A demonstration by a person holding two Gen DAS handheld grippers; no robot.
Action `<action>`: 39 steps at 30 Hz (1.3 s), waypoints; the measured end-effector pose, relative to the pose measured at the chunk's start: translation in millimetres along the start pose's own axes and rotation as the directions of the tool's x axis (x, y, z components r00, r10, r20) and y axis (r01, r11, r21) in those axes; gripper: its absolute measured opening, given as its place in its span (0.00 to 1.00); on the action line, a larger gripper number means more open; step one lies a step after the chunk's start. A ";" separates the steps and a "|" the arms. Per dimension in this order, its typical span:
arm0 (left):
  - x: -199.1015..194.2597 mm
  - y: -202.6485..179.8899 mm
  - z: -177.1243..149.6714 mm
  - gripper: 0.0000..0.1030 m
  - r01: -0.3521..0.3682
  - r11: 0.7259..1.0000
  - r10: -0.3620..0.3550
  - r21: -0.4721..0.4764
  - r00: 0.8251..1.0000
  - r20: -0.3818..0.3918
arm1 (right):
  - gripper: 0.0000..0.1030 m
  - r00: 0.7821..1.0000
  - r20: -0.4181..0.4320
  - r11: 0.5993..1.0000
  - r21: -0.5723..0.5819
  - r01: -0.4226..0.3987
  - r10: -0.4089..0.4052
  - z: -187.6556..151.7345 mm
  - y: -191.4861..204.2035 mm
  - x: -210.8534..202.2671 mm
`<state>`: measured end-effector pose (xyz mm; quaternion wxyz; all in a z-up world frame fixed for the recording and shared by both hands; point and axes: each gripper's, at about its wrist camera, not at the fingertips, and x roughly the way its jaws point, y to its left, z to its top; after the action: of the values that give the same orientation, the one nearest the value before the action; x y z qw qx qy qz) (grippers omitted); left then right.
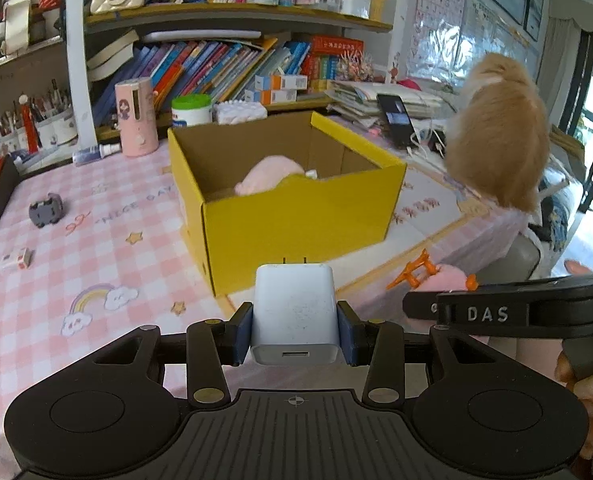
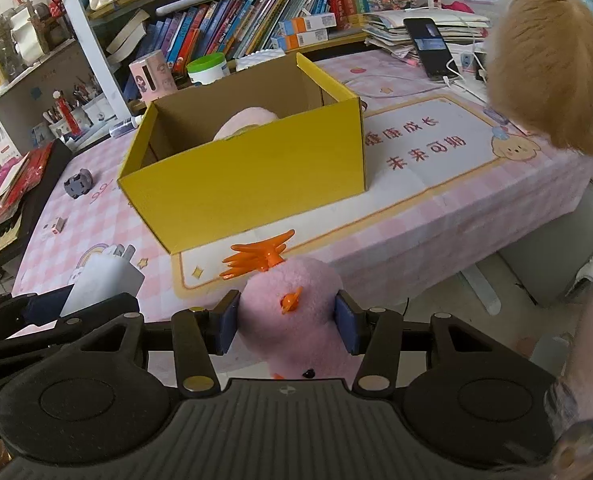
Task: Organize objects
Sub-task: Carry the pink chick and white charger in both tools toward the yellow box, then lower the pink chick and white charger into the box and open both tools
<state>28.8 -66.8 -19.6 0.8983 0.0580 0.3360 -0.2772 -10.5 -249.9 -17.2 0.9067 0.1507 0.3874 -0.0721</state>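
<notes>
A yellow cardboard box (image 1: 296, 216) stands open on the pink checked tablecloth, with a pink plush (image 1: 268, 176) inside; it also shows in the right wrist view (image 2: 256, 176). My left gripper (image 1: 295, 330) is shut on a white USB charger (image 1: 294, 316), held in front of the box's near corner; the charger shows in the right wrist view (image 2: 102, 280). My right gripper (image 2: 288, 320) is shut on a pink plush toy with orange feet (image 2: 292, 308), held in front of the box's long side; it shows in the left wrist view (image 1: 448, 280).
A grey toy car (image 1: 46, 209) and a small white-red toy (image 1: 18, 258) lie left on the cloth. An orange cat (image 1: 500, 136) stands at the right table edge. A phone on a cable (image 1: 396, 118), pink cup (image 1: 134, 118), white tub (image 1: 191, 109) and bookshelves stand behind.
</notes>
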 end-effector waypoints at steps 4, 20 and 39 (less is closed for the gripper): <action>9.3 -2.2 19.5 0.40 -0.013 1.000 0.014 -0.028 0.999 0.035 | 0.46 1.000 0.003 0.999 -0.022 -0.025 0.025 20.4 -7.5 11.9; 79.9 -5.8 99.9 0.40 -0.167 0.984 0.173 -0.063 0.980 0.102 | 0.46 0.967 0.222 0.983 -0.158 -0.089 0.123 145.7 -35.5 44.2; 144.8 -1.0 101.0 0.43 -0.262 0.963 0.257 -0.059 0.963 -0.080 | 0.46 0.982 0.021 0.911 -0.377 -0.168 0.190 187.1 -3.5 157.9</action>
<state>175.8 -163.4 -34.1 0.9157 0.0802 0.3667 -0.1431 224.9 -317.0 -9.9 0.9322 0.0082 0.3524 0.0820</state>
